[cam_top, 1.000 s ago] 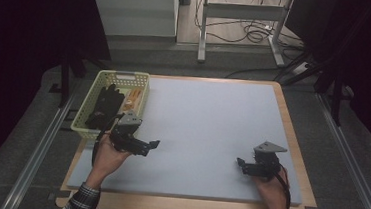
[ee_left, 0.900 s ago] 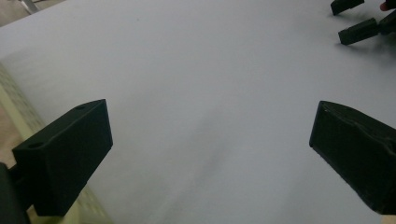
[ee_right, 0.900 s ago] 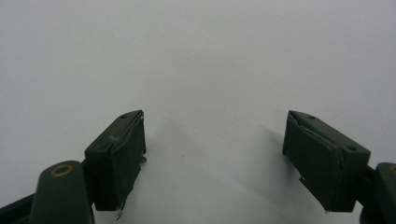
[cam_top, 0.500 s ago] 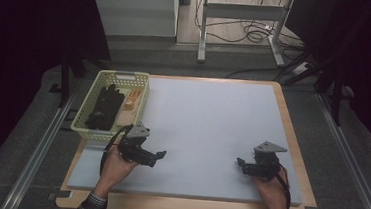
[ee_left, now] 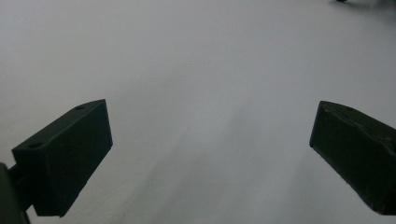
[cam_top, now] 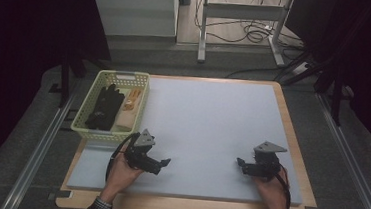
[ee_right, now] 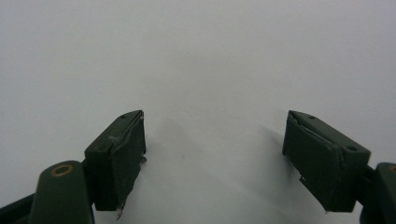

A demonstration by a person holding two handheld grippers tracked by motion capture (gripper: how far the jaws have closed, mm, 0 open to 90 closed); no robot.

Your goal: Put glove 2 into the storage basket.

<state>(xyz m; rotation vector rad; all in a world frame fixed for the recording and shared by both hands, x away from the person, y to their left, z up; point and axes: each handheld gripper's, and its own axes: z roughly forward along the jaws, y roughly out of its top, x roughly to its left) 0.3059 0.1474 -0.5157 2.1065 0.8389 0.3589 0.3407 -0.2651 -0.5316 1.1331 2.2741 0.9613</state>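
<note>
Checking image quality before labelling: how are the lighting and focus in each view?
High view: surroundings dark, mat evenly lit, basket sharp. Left gripper view: open left gripper jaws soft, faint shadows on mat. Right gripper view: open right gripper crisper, soft shadows beside them.

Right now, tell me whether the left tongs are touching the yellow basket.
Apart. The high view shows the left tongs open over the blue-grey mat, with bare mat between them and the yellow basket.

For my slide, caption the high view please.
Both open grippers, left gripper and right gripper, rest on the mat beside the basket.
</note>
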